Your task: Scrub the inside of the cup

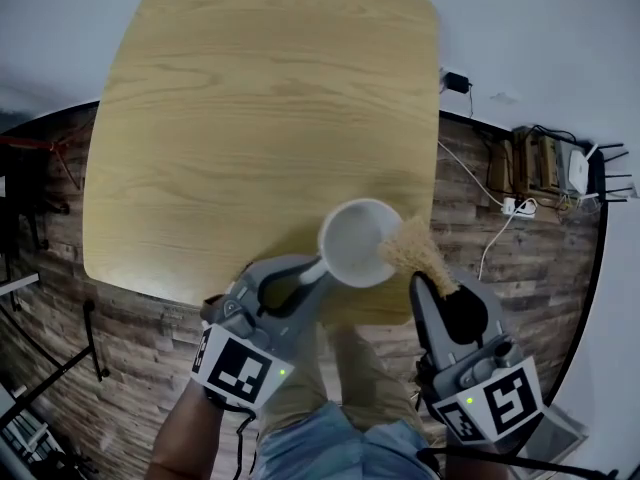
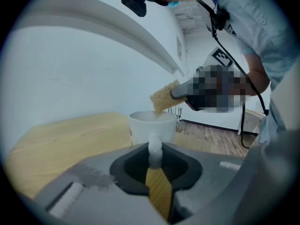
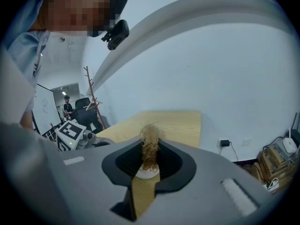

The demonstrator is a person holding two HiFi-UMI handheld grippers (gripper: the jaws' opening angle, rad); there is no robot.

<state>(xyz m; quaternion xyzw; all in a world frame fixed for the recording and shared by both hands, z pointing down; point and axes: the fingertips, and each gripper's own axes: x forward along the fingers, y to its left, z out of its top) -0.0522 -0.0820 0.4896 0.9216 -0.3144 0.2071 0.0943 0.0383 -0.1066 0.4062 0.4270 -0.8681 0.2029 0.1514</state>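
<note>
A white cup (image 1: pixel 355 243) is at the near edge of the light wooden table (image 1: pixel 250 98). My left gripper (image 1: pixel 300 276) is shut on its handle (image 1: pixel 312 268); in the left gripper view the handle (image 2: pixel 154 150) sits between the jaws with the cup body (image 2: pixel 151 125) just beyond. My right gripper (image 1: pixel 437 286) is shut on a tan fibrous scrubber (image 1: pixel 410 251), whose free end lies over the cup's right rim. In the right gripper view the scrubber (image 3: pixel 150 142) stands up between the jaws, with a bit of the cup (image 3: pixel 147 174) below it.
Cables, a power strip (image 1: pixel 520 206) and stacked boxes (image 1: pixel 535 163) lie on the wooden floor to the right of the table. Black stand legs (image 1: pixel 60 368) are at the left. A person (image 3: pixel 68 104) and a coat rack (image 3: pixel 91 95) are in the far room.
</note>
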